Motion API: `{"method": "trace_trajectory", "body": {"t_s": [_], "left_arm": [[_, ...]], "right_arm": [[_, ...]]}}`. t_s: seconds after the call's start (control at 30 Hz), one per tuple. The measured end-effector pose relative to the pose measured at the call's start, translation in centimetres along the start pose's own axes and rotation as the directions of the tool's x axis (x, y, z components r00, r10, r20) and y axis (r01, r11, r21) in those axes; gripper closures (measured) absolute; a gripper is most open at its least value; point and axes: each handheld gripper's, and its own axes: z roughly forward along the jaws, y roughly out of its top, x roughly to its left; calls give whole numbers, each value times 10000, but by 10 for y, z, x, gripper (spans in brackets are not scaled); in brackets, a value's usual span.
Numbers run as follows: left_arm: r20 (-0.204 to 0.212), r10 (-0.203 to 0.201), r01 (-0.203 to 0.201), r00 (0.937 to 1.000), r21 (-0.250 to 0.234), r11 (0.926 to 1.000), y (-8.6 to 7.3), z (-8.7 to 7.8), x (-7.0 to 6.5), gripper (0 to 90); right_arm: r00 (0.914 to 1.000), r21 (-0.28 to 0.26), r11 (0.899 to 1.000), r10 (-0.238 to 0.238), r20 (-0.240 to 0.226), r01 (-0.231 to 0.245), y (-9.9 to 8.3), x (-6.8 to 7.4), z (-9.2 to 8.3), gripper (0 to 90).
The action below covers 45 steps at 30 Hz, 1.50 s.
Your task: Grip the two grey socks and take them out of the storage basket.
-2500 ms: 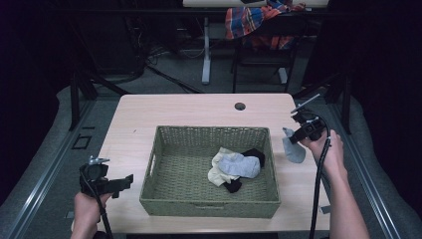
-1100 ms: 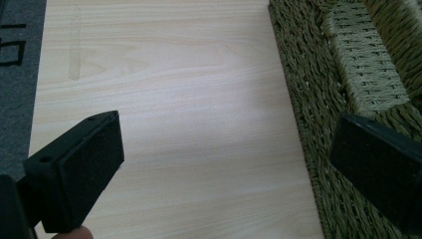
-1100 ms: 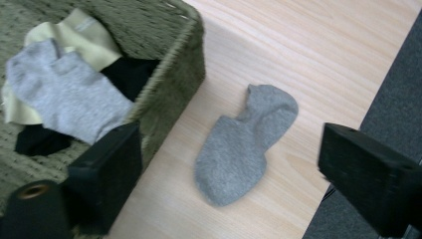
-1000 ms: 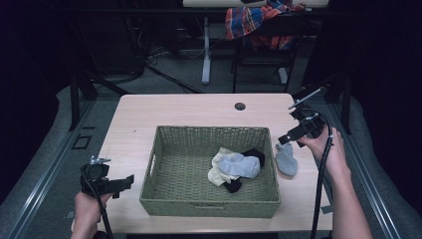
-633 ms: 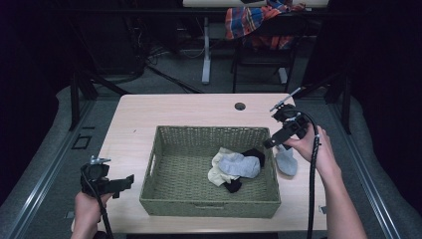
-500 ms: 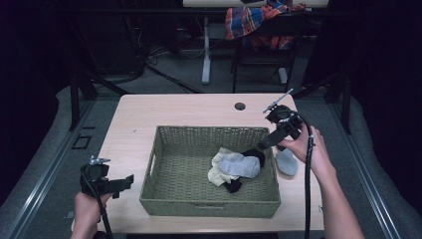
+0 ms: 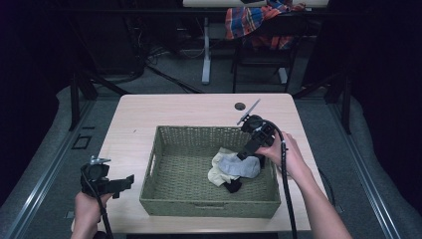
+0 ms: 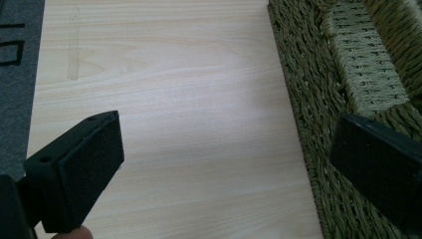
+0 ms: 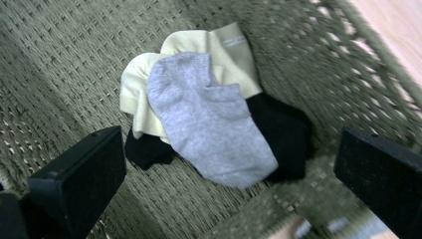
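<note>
Right gripper (image 7: 245, 152) hangs jaws apart over the basket's (image 7: 209, 208) right end, above a grey sock (image 9: 209, 119) lying on yellow (image 9: 226, 47) and black (image 9: 283, 132) ones. Left gripper (image 7: 122, 183), jaws apart (empty), sits over bare table (image 8: 174, 99) just beside the basket's left wall.

Dark room, grey floor (image 7: 45, 164), pale wooden table (image 7: 194, 109), plaid cloth (image 7: 254, 20) behind
</note>
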Motion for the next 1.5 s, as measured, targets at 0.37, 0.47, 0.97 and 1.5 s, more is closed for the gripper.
{"method": "trace_trajectory", "body": {"t_s": [0.37,0.47,0.97,1.5], "left_arm": [[19,6,-6,10000,18,10000,0,0,0,9],[59,-112,112,9999,-37,9999,0,-1,1,8],[36,-129,129,9999,-74,9999,0,-2,2,8],[15,-94,94,10000,-42,9999,0,-2,2,8]], "right_arm": [[9986,584,9974,-408,-332,427,8,2,39,151],[9983,836,9951,-493,-323,518,9,3,48,175],[9958,1946,9768,-912,32,888,13,15,70,376],[9945,2853,9554,-938,468,767,14,21,94,776]]}}
